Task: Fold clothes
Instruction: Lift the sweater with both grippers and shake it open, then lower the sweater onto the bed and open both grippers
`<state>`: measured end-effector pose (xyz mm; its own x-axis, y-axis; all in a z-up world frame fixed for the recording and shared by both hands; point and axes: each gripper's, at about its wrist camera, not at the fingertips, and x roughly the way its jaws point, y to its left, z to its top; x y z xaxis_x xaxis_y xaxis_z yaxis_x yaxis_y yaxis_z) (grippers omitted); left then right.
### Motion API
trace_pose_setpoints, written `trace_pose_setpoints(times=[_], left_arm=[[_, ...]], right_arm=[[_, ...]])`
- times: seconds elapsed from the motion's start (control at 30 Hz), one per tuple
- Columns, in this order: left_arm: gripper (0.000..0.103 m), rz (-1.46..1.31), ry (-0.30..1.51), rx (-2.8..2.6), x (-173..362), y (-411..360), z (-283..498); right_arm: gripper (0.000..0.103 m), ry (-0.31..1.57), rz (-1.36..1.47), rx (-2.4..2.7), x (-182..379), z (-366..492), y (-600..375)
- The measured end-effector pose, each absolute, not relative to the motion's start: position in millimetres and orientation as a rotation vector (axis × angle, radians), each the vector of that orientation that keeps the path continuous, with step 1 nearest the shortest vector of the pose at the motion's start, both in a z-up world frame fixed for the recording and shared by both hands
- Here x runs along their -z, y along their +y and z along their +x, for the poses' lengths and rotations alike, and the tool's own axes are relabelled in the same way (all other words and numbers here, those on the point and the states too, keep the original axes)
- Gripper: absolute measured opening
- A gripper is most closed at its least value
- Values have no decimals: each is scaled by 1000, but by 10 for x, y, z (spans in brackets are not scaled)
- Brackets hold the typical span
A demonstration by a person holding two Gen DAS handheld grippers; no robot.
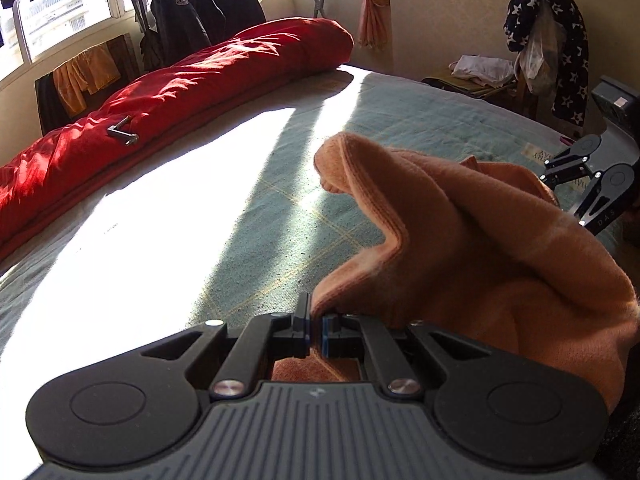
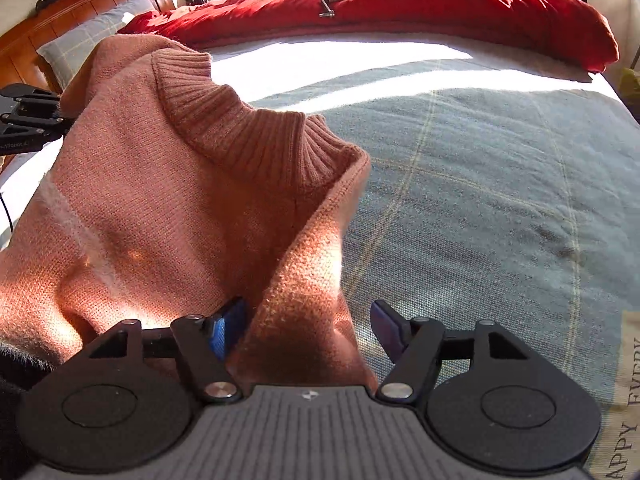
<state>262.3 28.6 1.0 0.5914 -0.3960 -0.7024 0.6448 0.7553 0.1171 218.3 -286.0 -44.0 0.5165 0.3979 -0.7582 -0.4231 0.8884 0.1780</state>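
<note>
Left wrist view: my left gripper (image 1: 316, 330) is closed tight on an edge of the sweater (image 1: 460, 248), its pads pinching the knit so the cloth hangs up off the bed (image 1: 240, 240) rather than lying flat on it. I judge I hold it this way to keep one side taut while the other side is let go or regripped. Beyond the sweater, my right gripper (image 1: 588, 184) shows at the frame's edge.

Right wrist view: my right gripper (image 2: 308, 332) stands well open; a fold of the sweater (image 2: 168, 208) lies between the jaws, against the left pad (image 2: 218, 338), but they do not press on it. The ribbed collar (image 2: 248, 128) sags forward, so the garment is draped, not yet spread for folding; I judge the task to be at an early step.

Surface and room: the bed carries a grey-green checked cover, sunlit in a broad band beyond the sweater. A red duvet (image 2: 400, 12) lies rolled along the far side, with coats (image 1: 192, 12) hanging by the window behind it.
</note>
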Motion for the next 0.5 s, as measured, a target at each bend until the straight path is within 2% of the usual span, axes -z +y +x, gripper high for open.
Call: trace_pose_setpoints(times=[0.03, 0.1, 0.17, 0.3, 0.5], left_arm=[[3, 382, 709, 623, -3, 290, 2622], [3, 377, 706, 621, 6, 298, 2619], [3, 370, 702, 617, 11, 308, 2613], [3, 377, 677, 576, -9, 305, 2596], [3, 404, 648, 484, -109, 305, 2728]], right_arm=[[64, 885, -47, -499, 383, 2166, -2837], [48, 866, -66, -507, 308, 2151, -2800], [24, 910, -76, -501, 367, 2189, -2784], [16, 925, -74, -478, 395, 2249, -2817], [13, 876, -203, -437, 189, 2405, -2740]])
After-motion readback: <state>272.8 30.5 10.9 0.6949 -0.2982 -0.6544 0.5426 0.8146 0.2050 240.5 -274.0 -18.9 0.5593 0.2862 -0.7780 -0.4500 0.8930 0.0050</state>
